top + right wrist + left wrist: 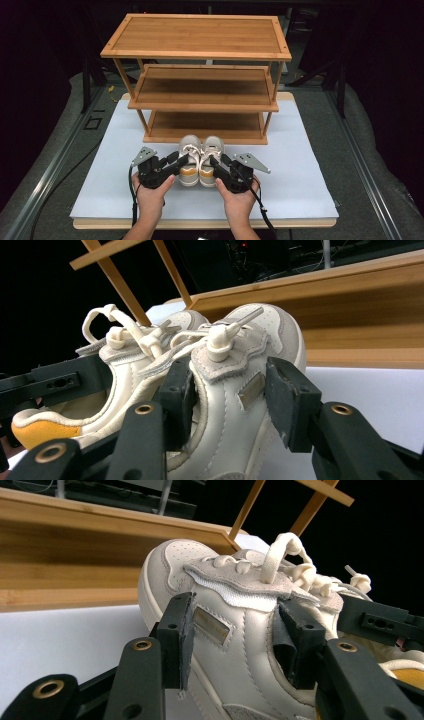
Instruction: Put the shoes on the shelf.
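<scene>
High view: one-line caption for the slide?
Two hand-held grippers, left gripper and right gripper, each clamp one cream sneaker before a three-tier bamboo shoe rack.

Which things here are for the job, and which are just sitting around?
For the job:
- left cream leather sneaker, gripped by the left claw
- right cream leather sneaker, gripped by the right claw
- three-tier bamboo shoe rack

Just around:
- white table board
- grey floor mat

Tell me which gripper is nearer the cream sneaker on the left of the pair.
Left. The left gripper clamps that cream sneaker; the right gripper clamps the other sneaker beside it.
</scene>
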{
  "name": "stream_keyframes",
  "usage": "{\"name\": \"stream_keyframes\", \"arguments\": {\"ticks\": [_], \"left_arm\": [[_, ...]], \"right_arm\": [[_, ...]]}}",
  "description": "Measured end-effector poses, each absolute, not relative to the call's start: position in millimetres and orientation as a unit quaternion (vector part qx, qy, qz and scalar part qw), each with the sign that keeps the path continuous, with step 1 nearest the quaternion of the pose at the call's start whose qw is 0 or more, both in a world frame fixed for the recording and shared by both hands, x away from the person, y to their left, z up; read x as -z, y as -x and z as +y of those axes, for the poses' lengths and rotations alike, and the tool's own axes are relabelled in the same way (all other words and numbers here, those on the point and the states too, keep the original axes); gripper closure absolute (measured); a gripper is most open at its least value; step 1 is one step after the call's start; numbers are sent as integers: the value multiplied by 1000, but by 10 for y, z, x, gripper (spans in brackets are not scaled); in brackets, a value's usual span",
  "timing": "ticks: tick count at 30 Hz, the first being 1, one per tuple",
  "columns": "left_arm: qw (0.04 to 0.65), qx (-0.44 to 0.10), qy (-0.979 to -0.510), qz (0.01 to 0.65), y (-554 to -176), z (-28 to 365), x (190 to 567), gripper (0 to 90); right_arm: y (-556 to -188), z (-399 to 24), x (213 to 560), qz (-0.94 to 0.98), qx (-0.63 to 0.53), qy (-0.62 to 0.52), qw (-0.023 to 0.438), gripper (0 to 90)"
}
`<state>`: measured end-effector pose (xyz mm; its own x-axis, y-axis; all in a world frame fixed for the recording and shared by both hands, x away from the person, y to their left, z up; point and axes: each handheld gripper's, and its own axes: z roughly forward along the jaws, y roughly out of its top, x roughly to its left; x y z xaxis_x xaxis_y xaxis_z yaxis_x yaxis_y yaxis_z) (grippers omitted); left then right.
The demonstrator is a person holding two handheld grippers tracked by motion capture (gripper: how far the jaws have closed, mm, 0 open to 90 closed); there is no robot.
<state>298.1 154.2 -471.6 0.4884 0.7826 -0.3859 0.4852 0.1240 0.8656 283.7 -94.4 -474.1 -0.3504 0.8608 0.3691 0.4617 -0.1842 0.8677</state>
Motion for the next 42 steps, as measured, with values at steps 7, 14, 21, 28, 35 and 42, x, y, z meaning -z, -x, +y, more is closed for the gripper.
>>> {"name": "stream_keyframes", "arguments": {"ticks": [7, 14, 21, 28, 35, 42], "left_arm": [[572, -135, -649, 484, -2986, 1550, 4608, 544], [575, -147, -648, 477, -2996, 1552, 4468, 544], [582, -153, -644, 471, -3030, 1572, 4319, 543], [590, -156, -641, 466, -3084, 1581, 4155, 543], [596, -157, -637, 463, -3098, 1570, 4043, 543], [599, -157, -633, 465, -3133, 1566, 3923, 543]], "right_arm": [[-2839, -941, 4609, 614, -550, -534, 187, 555], [-2852, -935, 4509, 615, -554, -529, 189, 555], [-2884, -914, 4343, 609, -562, -525, 194, 554], [-2927, -929, 4197, 612, -567, -517, 190, 554], [-2945, -935, 4073, 608, -571, -514, 201, 554], [-2989, -941, 3944, 604, -574, -515, 203, 554]]}}
